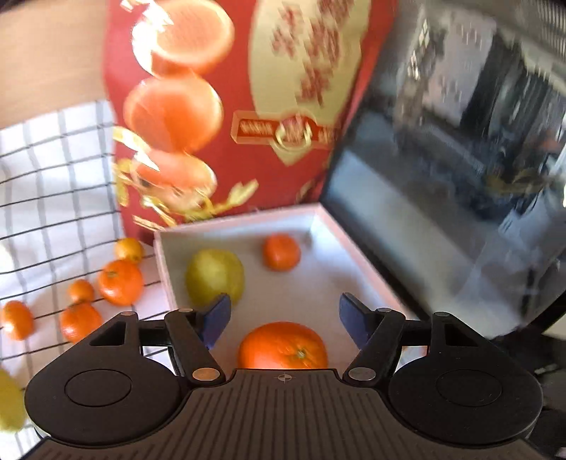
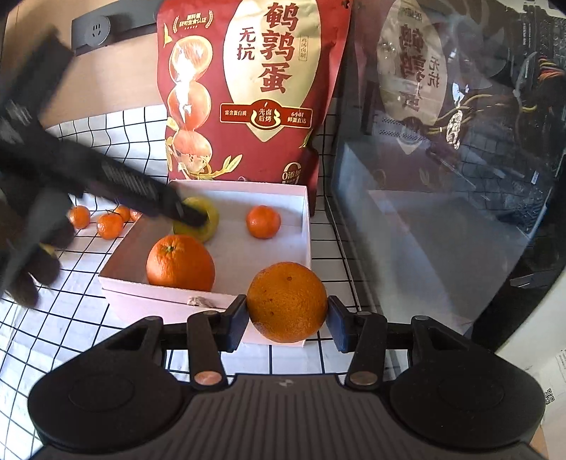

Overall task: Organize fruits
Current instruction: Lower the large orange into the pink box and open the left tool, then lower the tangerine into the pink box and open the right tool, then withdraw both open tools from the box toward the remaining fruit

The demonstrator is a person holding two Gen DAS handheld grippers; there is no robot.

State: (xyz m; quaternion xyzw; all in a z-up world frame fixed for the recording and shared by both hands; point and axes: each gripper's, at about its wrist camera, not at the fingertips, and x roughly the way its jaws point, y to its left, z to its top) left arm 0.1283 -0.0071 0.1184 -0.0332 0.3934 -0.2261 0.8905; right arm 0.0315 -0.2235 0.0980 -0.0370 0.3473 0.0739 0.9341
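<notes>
A white box (image 1: 163, 263) holds a big orange (image 1: 283, 345), a yellow-green fruit (image 1: 215, 276) and a small mandarin (image 1: 281, 252). My left gripper (image 1: 285, 320) hangs open over the box. The big orange lies just below its spread blue pads, untouched. Several mandarins (image 1: 120, 282) lie on the checked cloth to the left of the box. In the right wrist view my right gripper (image 2: 287, 322) is shut on a second large orange (image 2: 287, 300), held above the near right corner of the box (image 2: 307, 226). The left tool's black body (image 2: 116, 180) reaches over the yellow-green fruit (image 2: 212, 221).
A red snack bag (image 2: 254, 88) stands right behind the box. A glass-sided computer case (image 2: 442, 177) walls off the right side. A gloved hand (image 2: 32, 269) is at the left. A wall socket (image 2: 95, 30) sits at the back. White gridded cloth (image 2: 63, 318) covers the table.
</notes>
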